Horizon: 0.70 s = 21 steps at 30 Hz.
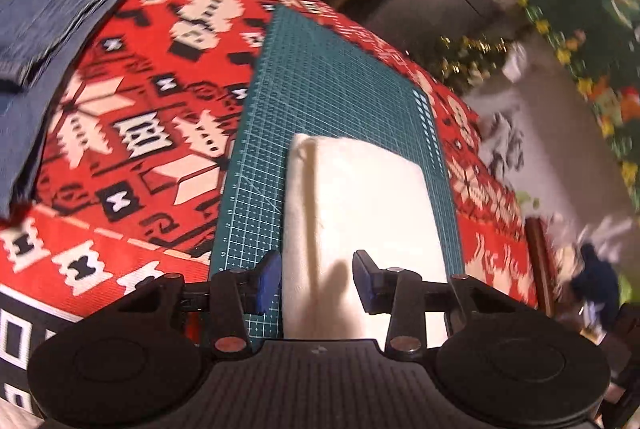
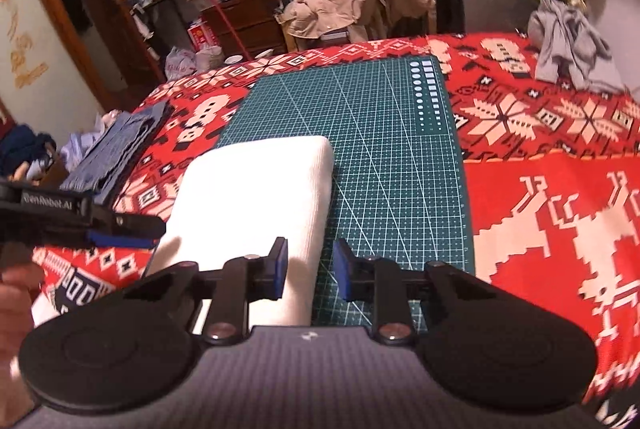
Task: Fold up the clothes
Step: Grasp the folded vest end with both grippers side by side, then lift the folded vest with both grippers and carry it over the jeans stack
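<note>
- Both grippers hang over the near end of the white folded cloth (image 2: 256,201). The left gripper (image 1: 316,281) has its jaws apart, pressing on nothing; the right gripper (image 2: 310,269) is likewise apart, straddling the cloth's right edge.
- The cloth lies flat on the green cutting mat (image 2: 384,149), pretty tidy, so I'd say this fold is basically done.
- Next is probably clamping the near edge to move it toward the folded jeans (image 2: 116,153).
- A grey garment (image 2: 572,49) waits at the far corner.
</note>
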Each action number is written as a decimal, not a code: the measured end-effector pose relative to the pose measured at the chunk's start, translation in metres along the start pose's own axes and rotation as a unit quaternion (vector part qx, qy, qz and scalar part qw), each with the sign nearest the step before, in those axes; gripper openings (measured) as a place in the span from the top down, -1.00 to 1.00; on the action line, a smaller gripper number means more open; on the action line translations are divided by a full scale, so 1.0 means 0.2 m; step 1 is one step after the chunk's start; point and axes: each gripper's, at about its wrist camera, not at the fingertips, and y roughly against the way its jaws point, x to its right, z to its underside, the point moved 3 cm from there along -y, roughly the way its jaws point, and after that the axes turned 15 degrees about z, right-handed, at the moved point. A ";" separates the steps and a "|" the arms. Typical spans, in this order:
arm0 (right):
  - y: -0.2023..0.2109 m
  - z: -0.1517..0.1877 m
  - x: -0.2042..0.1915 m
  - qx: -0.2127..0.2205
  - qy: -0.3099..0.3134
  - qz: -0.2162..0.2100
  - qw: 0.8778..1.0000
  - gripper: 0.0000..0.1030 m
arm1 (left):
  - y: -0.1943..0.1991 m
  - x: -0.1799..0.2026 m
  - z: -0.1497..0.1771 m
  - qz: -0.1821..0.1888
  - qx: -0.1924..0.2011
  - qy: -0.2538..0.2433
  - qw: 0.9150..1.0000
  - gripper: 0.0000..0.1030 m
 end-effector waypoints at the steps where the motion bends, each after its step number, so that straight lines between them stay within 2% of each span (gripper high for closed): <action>1: -0.02 -0.01 0.00 -0.004 -0.009 0.000 1.000 0.45 | -0.01 -0.01 0.00 -0.001 -0.001 0.005 1.000 0.20; 5: -0.07 -0.01 0.01 -0.015 -0.030 -0.004 0.999 0.45 | -0.03 -0.02 0.00 -0.006 -0.005 0.010 1.000 0.00; 7: -0.09 -0.01 0.01 -0.020 -0.038 -0.006 0.999 0.45 | -0.04 -0.03 0.01 0.002 -0.010 0.015 1.000 0.00; 11: -0.12 -0.01 0.01 -0.027 -0.053 -0.011 0.998 0.43 | -0.09 -0.05 0.04 0.015 -0.024 0.029 0.999 0.06; 17: -0.16 0.00 0.01 -0.051 -0.082 -0.037 0.995 0.42 | -0.09 -0.07 0.05 0.028 -0.013 0.044 0.999 0.16; 21: -0.21 0.00 0.00 -0.062 -0.092 -0.040 0.993 0.32 | -0.08 -0.09 0.06 0.033 -0.008 0.046 0.998 0.24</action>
